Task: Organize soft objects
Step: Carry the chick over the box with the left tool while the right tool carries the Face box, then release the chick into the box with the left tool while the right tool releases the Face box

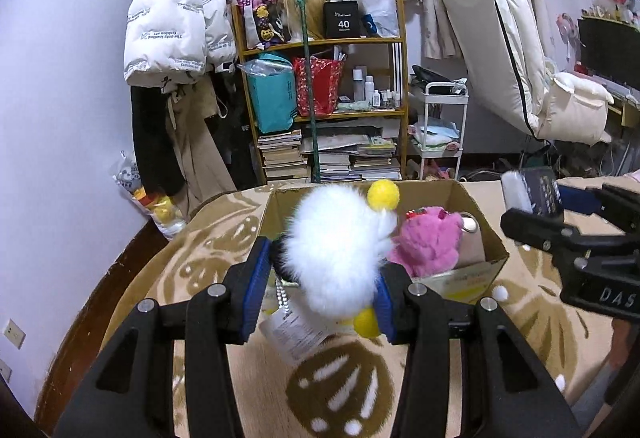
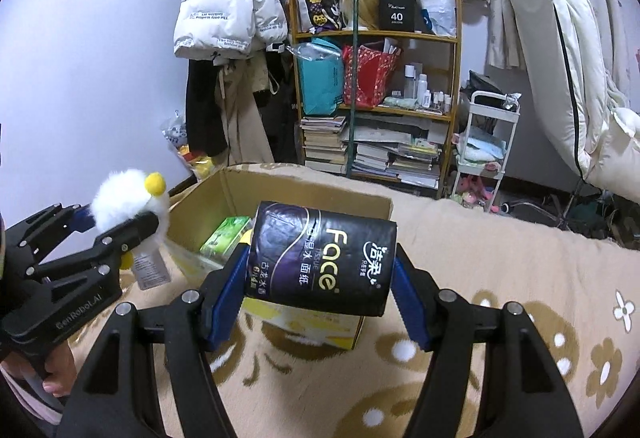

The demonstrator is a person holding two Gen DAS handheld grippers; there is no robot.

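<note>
I had left gripper (image 1: pixel 320 278) clenched on white plush (image 1: pixel 340 246), right gripper (image 2: pixel 320 278) grasping tissue pack (image 2: pixel 320 258). Both hung near box (image 1: pixel 496 238), at 12 o'clock from me. Step: carrying. Next, I judged: move over box, release inside beside pink plush (image 1: pixel 428 242).

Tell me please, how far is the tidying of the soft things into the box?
Done: a pink plush and a green tissue pack lie in the cardboard box. In hand: the left gripper clamps a white fluffy toy; the right gripper clamps a black tissue pack. Left: both go into the box.
</note>
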